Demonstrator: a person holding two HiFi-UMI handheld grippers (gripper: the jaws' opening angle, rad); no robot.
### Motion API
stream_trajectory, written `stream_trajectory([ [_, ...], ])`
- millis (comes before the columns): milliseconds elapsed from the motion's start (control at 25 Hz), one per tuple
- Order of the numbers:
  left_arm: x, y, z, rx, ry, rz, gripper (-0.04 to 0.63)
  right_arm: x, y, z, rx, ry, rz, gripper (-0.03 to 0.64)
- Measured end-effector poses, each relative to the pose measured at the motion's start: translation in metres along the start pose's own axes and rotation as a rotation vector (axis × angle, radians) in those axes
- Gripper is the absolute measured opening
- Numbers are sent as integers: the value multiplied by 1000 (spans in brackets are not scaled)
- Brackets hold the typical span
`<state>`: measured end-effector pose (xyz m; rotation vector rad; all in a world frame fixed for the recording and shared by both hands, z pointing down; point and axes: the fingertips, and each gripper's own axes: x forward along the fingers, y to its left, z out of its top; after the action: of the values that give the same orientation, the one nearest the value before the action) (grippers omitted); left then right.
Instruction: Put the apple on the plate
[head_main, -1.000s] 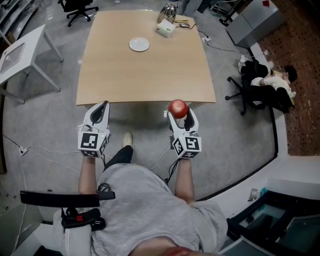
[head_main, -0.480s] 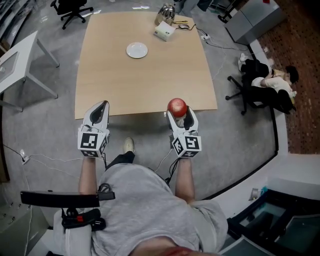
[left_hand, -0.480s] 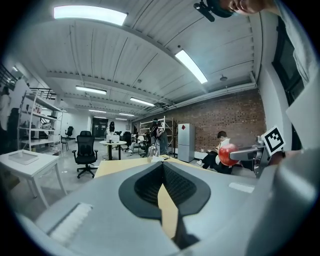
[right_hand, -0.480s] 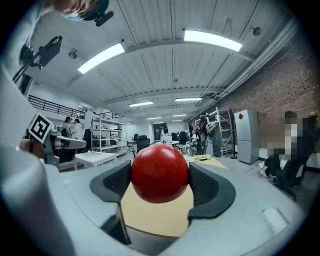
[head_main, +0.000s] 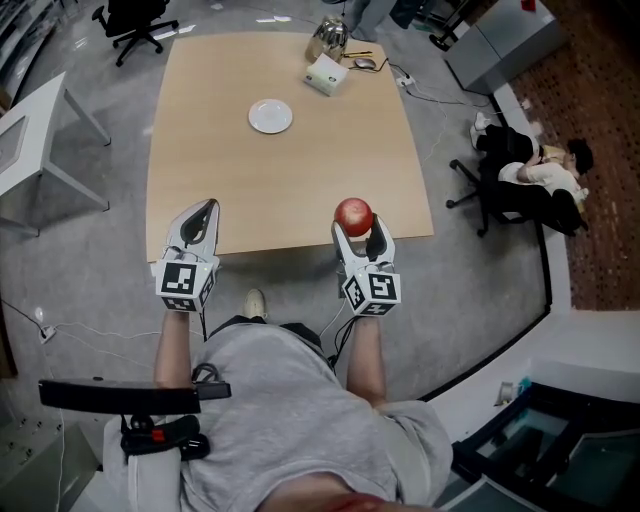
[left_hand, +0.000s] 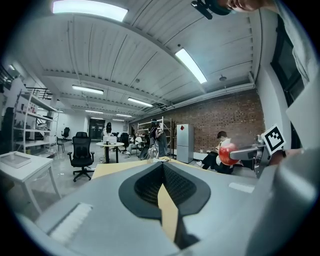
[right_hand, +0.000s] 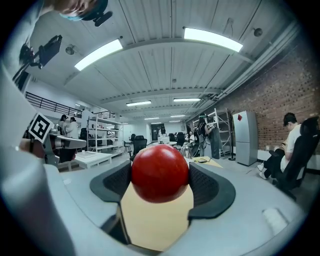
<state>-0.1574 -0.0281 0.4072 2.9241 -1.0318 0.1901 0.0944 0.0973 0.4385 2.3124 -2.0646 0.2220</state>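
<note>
A red apple (head_main: 354, 214) sits clamped between the jaws of the right hand-held gripper (head_main: 361, 230), at the near edge of the table (head_main: 200, 150); the white plate (head_main: 270, 116) lies well ahead and to its left, toward the far side. The left hand-held gripper (head_main: 203, 212), jaws together on nothing, hovers at the same edge; it looks about as near the plate.

The person's forearms reach forward side by side, one gripper in each hand. The left gripper (head_main: 205, 211) has its jaws closed together on nothing, while the right gripper (head_main: 361, 226) clamps an apple (head_main: 354, 214) between its jaws.
</note>
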Motion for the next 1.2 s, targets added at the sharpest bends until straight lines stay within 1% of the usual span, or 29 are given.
stream_trajectory([
  [320, 23, 15, 1, 1, 1, -4, 18, 25, -5, 4, 5, -11, -7, 367],
  [640, 46, 17, 0, 2, 11, 8, 18, 48, -30, 0, 18, -3, -13, 367],
  [960, 91, 15, -2, -13, 24, 71, 18, 93, -74, 2, 10, 15, 40, 367],
  [1200, 126, 22, -7, -40, 50, 127, 18, 147, -97, 4, -8, 42, 116, 367],
])
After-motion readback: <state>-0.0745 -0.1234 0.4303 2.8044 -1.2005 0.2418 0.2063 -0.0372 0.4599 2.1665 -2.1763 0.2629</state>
